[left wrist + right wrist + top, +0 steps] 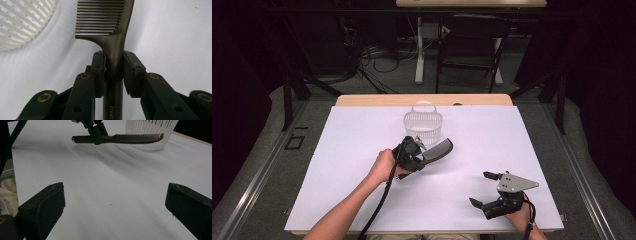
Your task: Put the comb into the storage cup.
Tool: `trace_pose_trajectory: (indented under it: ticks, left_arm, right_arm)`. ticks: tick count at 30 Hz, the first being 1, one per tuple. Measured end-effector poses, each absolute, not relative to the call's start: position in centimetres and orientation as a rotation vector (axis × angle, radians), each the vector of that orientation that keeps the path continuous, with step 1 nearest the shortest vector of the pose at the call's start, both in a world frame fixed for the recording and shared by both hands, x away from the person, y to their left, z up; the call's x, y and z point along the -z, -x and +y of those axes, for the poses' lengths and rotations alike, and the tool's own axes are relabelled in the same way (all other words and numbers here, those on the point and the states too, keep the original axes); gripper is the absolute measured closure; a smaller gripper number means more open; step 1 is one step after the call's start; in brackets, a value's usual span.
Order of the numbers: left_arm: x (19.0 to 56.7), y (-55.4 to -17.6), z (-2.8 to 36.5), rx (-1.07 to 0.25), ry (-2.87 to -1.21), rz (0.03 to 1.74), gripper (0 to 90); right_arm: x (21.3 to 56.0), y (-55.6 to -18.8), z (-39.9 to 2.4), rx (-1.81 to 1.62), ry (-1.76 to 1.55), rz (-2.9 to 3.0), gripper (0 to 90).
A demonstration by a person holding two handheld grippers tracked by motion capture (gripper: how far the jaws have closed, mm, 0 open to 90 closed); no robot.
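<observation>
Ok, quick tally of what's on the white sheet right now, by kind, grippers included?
Combs: 1, the dark comb held in the left gripper, clamped on its handle.
Baskets: 1, the white slotted basket at the far middle.
Grippers: 2, the left one and the right gripper, jaws apart with nothing between them.
Total: 4.

The comb (113,53) sits between the left gripper (113,67)'s jaws, teeth running out ahead. The basket (22,21) stands ahead and left of those jaws, beside the comb.
</observation>
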State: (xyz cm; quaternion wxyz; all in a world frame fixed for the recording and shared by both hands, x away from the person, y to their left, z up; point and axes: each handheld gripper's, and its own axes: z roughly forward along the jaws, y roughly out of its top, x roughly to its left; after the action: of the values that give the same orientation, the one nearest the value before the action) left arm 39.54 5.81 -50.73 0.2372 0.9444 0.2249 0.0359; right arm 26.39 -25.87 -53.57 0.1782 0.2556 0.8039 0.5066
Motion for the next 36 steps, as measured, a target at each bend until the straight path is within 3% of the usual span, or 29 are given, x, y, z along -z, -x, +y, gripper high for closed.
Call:
trace_pose_trajectory:
  ticks: [36]
  left_arm:
    - [50.0, -37.3, 9.9, -0.186, -2.329, 0.688, 72.3]
  right_arm:
    - [53.7, -26.5, -25.9, -1.425, -0.734, 2.277, 2.3]
